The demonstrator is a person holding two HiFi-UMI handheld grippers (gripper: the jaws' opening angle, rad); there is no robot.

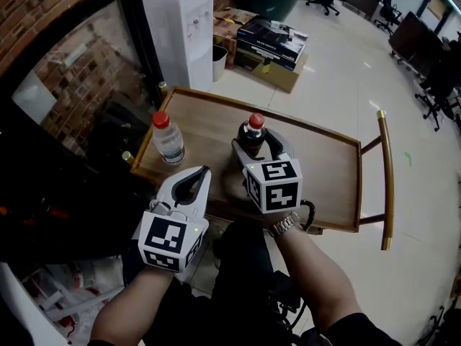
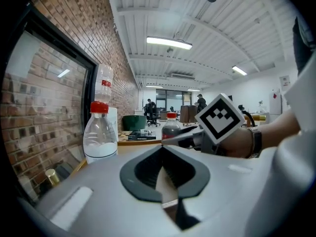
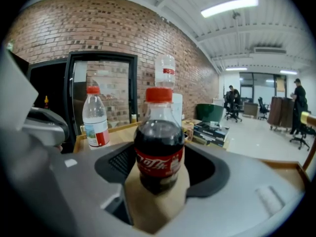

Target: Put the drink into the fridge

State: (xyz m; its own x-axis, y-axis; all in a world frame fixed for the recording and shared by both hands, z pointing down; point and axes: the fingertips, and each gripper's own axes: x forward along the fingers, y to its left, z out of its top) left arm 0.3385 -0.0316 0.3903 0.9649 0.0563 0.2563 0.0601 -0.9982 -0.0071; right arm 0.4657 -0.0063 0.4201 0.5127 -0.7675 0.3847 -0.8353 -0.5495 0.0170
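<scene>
Between the parted right tongs (image 1: 257, 147) stands the cola bottle (image 1: 251, 137), upright.

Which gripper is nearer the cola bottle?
Right. The right gripper has its jaws either side of the cola bottle; the left gripper is shut, off to the bottle's left and closer to the person.

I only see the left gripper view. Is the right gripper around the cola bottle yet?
Observer: Yes. The cola bottle stands between the right gripper's open jaws, with a gap on each side.
Operator: Is it lifted?
Observer: No. The head view shows it standing on the wooden table.
Operator: Where is my left gripper?
Observer: The left gripper is at the table's near edge, short of the water bottle.
</scene>
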